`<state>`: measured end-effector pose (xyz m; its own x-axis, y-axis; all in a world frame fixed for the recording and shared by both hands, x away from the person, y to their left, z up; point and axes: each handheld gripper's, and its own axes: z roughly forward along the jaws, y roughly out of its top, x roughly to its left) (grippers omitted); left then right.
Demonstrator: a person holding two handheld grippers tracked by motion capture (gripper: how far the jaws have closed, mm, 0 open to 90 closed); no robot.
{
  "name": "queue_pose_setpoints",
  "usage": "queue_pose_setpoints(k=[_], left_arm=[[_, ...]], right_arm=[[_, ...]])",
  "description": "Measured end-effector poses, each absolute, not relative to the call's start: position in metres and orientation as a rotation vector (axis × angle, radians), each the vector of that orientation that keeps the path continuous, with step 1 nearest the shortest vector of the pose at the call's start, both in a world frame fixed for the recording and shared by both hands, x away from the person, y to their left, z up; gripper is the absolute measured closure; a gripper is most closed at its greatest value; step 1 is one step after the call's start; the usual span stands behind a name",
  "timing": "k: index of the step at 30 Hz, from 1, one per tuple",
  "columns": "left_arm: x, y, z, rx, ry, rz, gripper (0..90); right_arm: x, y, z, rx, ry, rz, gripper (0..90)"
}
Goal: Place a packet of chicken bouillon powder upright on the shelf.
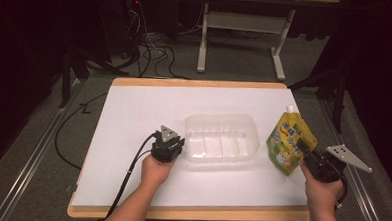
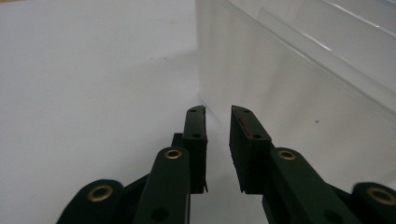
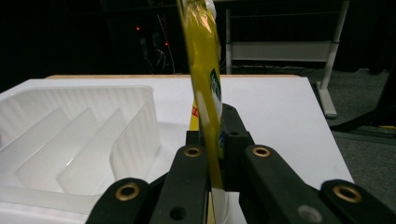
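The right hand-held gripper (image 1: 308, 154) is clenched on the edge of the yellow pouch (image 1: 284, 141), just right of the clear tray (image 1: 222, 138), so the pouch may slip, while the left hand-held gripper (image 2: 218, 122), slightly parted and empty at the tray's left wall, may push the tray.

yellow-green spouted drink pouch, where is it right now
The yellow-green spouted drink pouch stands upright at the right of the high view, clamped in the right gripper, just right of the clear ribbed plastic tray.
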<state>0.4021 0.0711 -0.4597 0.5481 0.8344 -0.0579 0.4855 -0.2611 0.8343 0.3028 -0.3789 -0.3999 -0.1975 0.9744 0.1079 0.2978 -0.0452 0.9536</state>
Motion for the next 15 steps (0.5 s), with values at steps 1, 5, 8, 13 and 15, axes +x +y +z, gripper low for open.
queue_pose_setpoints(k=[1, 5, 8, 13, 15], left_arm=[[0.399, 0.077, -0.457, 1.912, 1.064, 0.523, 70.0], [0.385, 0.107, -0.446, 1.899, 1.043, 0.522, 59.4], [0.369, 0.128, -0.442, 1.893, 1.022, 0.507, 51.3], [0.349, 0.148, -0.453, 1.85, 0.995, 0.474, 45.8], [0.35, 0.148, -0.45, 1.852, 0.981, 0.46, 43.6]], right_arm=[[0.302, -0.379, -0.399, 1.379, 1.553, 1.275, 90.0], [0.299, -0.378, -0.395, 1.368, 1.545, 1.286, 90.0], [0.297, -0.378, -0.392, 1.357, 1.54, 1.289, 90.0], [0.293, -0.377, -0.384, 1.36, 1.508, 1.303, 90.0], [0.292, -0.376, -0.379, 1.351, 1.496, 1.314, 90.0]])
